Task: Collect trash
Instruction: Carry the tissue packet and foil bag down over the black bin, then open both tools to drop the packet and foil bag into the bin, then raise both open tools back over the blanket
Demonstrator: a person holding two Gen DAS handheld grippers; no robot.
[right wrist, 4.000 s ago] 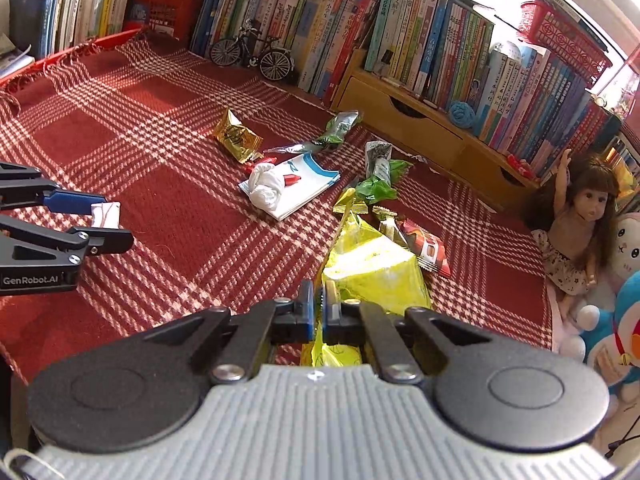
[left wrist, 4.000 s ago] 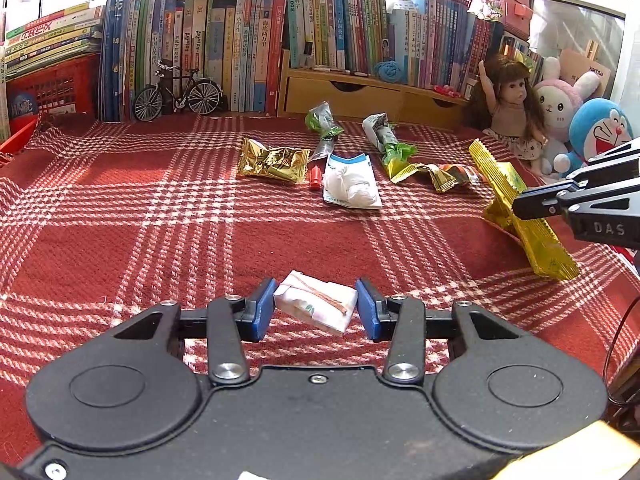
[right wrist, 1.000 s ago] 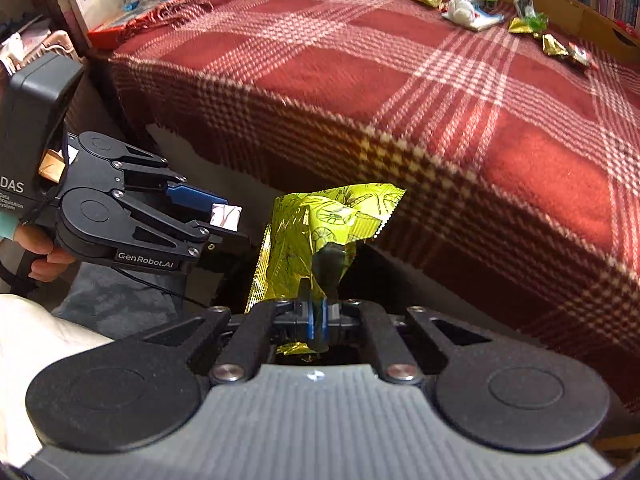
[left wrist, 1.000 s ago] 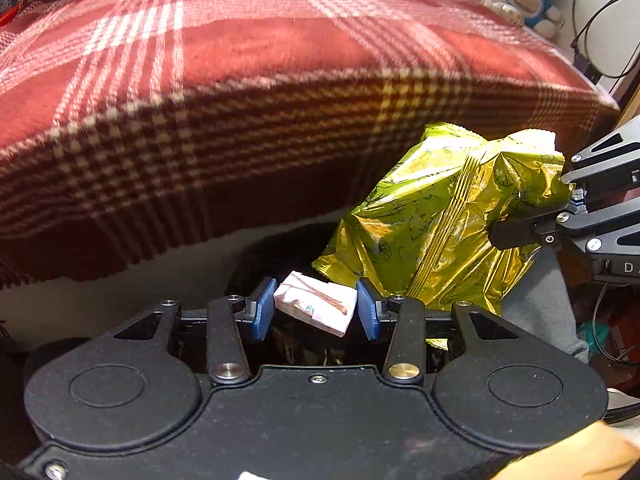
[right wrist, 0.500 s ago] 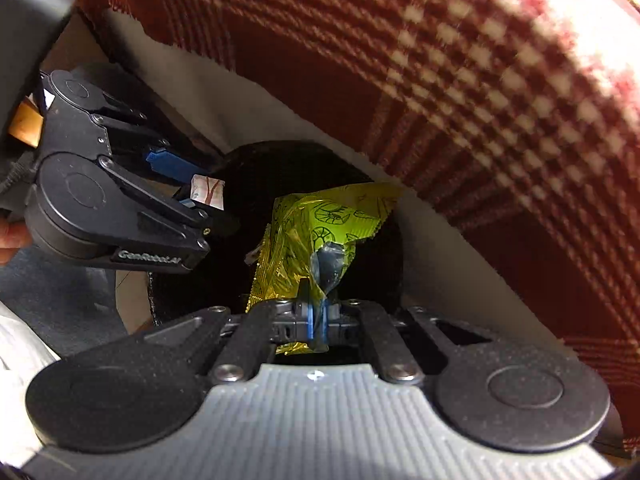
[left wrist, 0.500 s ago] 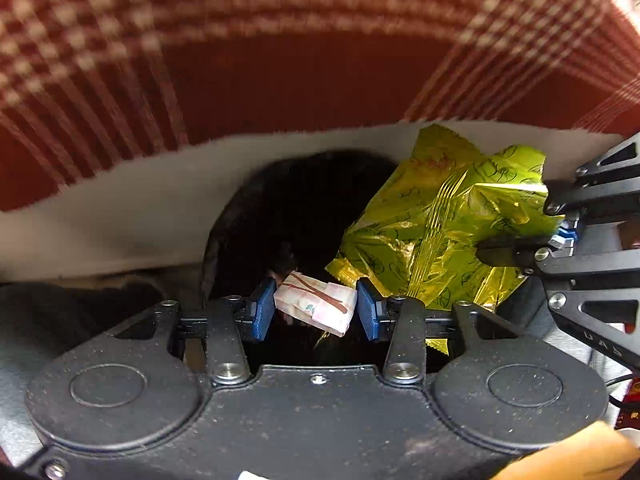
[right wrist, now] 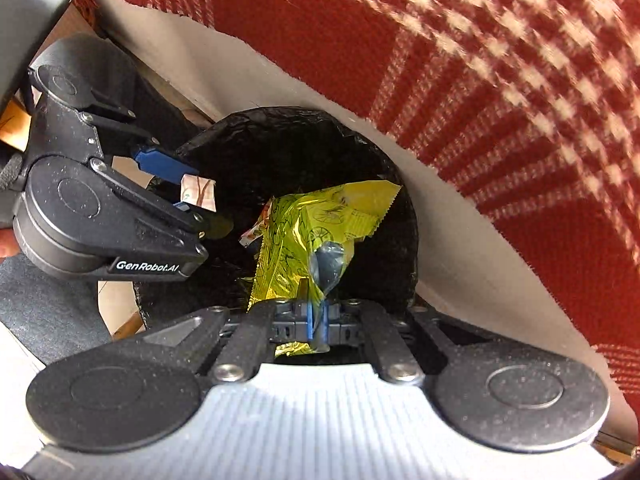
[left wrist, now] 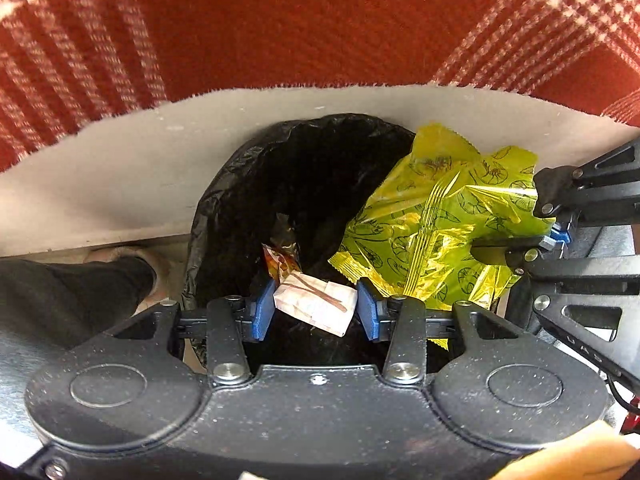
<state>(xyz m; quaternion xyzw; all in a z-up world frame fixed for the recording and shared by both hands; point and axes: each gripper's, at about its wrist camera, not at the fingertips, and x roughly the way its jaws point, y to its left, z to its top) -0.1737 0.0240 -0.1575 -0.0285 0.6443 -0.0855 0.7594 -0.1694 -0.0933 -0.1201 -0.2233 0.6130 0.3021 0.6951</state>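
My left claw grips the white folded paper packet, right claw pinches the crinkly yellow foil wrapper, both over the black-lined bin; neither dropped yet.

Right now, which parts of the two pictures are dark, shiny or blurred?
Left wrist view: the black bin bag is nearly featureless inside; the yellow wrapper shows glare. Right wrist view: the plaid cloth is blurred.

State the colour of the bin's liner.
Black liner, seen best in the left wrist view.
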